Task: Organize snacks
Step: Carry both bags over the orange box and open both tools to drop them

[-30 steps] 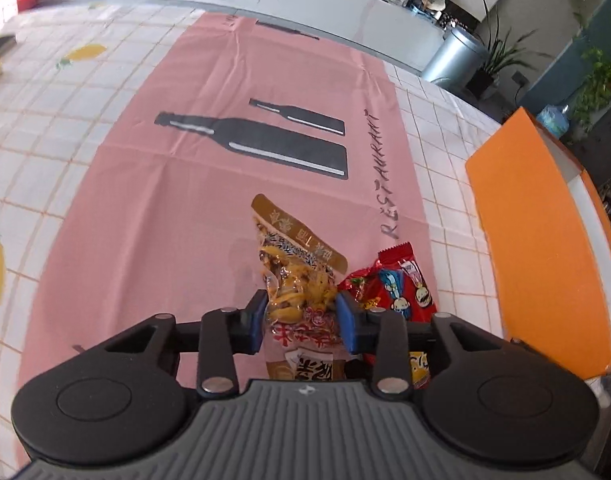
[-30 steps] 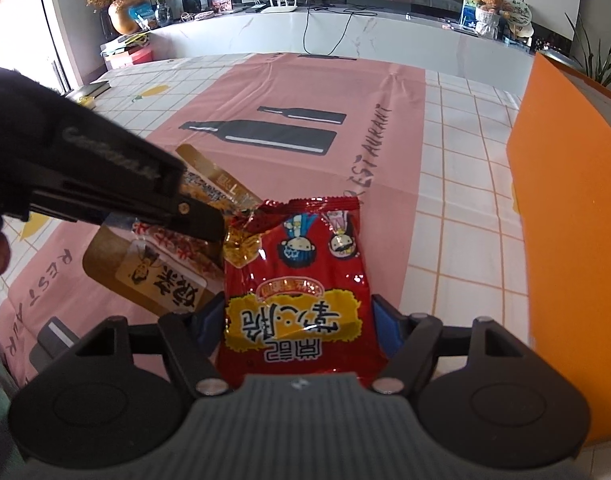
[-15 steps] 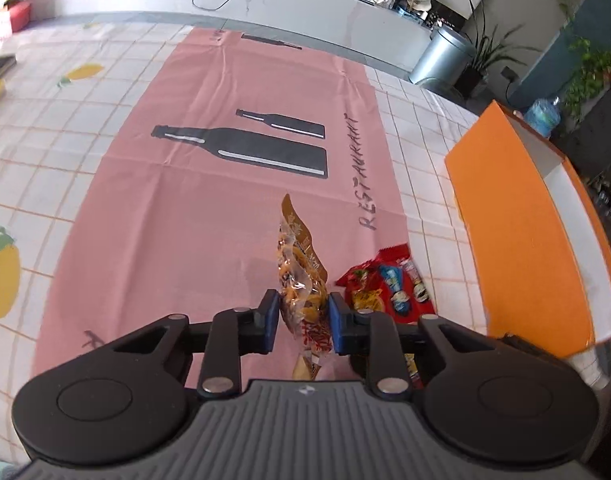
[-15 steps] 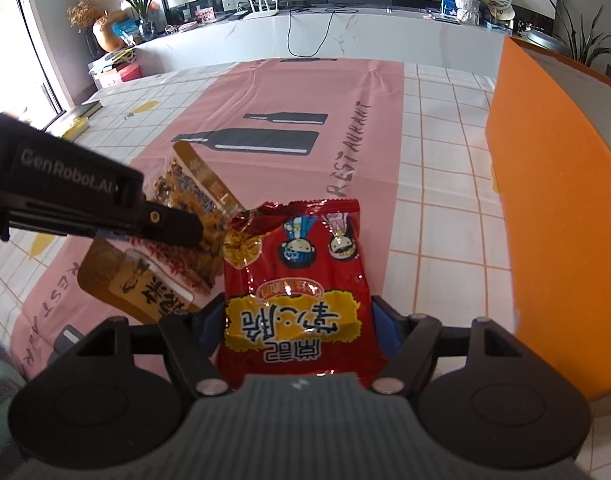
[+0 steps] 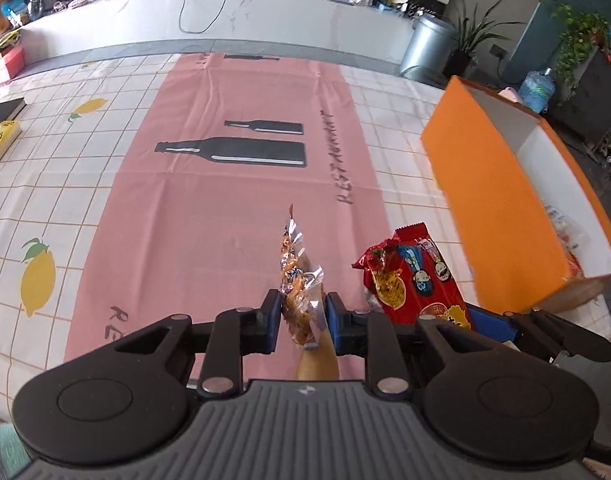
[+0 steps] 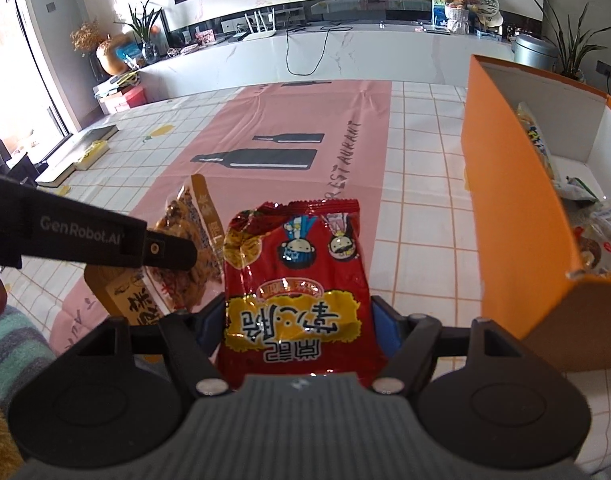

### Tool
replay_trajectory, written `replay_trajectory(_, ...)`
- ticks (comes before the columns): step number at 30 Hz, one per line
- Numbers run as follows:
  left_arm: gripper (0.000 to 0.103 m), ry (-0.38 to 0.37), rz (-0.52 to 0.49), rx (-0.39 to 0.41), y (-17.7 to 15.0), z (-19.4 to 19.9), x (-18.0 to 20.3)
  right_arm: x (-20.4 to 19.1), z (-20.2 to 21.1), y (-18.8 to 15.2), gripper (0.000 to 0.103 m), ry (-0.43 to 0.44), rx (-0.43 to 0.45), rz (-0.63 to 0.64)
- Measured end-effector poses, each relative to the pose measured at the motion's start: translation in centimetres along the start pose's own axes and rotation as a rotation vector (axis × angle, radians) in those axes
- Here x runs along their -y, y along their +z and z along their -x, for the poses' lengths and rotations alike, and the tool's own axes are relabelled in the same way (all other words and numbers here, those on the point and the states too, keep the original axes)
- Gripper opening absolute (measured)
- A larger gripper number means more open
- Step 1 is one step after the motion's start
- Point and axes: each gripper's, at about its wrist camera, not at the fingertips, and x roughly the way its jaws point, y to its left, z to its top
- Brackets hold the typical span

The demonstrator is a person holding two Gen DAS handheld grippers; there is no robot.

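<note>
Presently, noted from beside the table:

Left gripper (image 5: 302, 320): fingers closed on the clear snack packet (image 5: 299, 280), pinching it edge-on near its lower end; the packet stands upright between the blue pads, off the cloth.
Clear snack packet, from the right wrist view (image 6: 189, 240): gold-trimmed, brownish contents showing through, held just left of the red one; the left gripper's finger (image 6: 161, 250) crosses in front of it.
Right gripper (image 6: 297, 320): fingers closed on the red snack packet (image 6: 297, 264), one blue pad at each long edge; yellow label with characters sits nearest the camera, two cartoon figures toward the far end.
Red snack packet, from the left wrist view (image 5: 413, 276): just right of the clear packet, between it and the box, raised above the table.
Orange box (image 6: 513, 216): on the table to the right of both packets, open top, white inside; several wrapped snacks (image 6: 601, 232) lie in it.
Table (image 5: 401, 152): white grid cloth with lemon prints, overlaid by a pink runner (image 5: 209, 200) printed with two black bottles and the word RESTAURANT.
Far left of table: a yellow box (image 5: 1, 142) beside a dark flat object, which I cannot identify.
</note>
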Motion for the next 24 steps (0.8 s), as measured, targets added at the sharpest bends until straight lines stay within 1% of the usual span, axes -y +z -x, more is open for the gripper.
replay_trajectory(6,0.026,-0.041,-0.030,0.060,-0.1,3.3,1.6,0.5,3.4,-0.1,0.070,-0.002,0.046,-0.015)
replay_trajectory(8,0.026,-0.055,-0.045,0.087,0.3,4.5,2.3,0.9,4.9,0.3,0.070,0.007,0.066,-0.020)
replay_trajectory(12,0.026,-0.083,-0.069,0.135,1.7,6.9,3.8,1.4,7.8,1.4,0.070,-0.007,0.104,0.005)
replay_trajectory(15,0.026,-0.115,-0.092,0.154,3.0,8.2,5.3,2.1,9.8,2.1,0.070,-0.019,0.118,0.022)
replay_trajectory(20,0.026,-0.192,-0.146,0.173,5.5,9.0,8.7,4.7,12.4,3.9,0.070,-0.054,0.123,0.035)
replay_trajectory(24,0.026,-0.252,-0.202,0.178,7.8,8.2,12.1,8.0,13.5,5.5,0.070,-0.095,0.105,0.017)
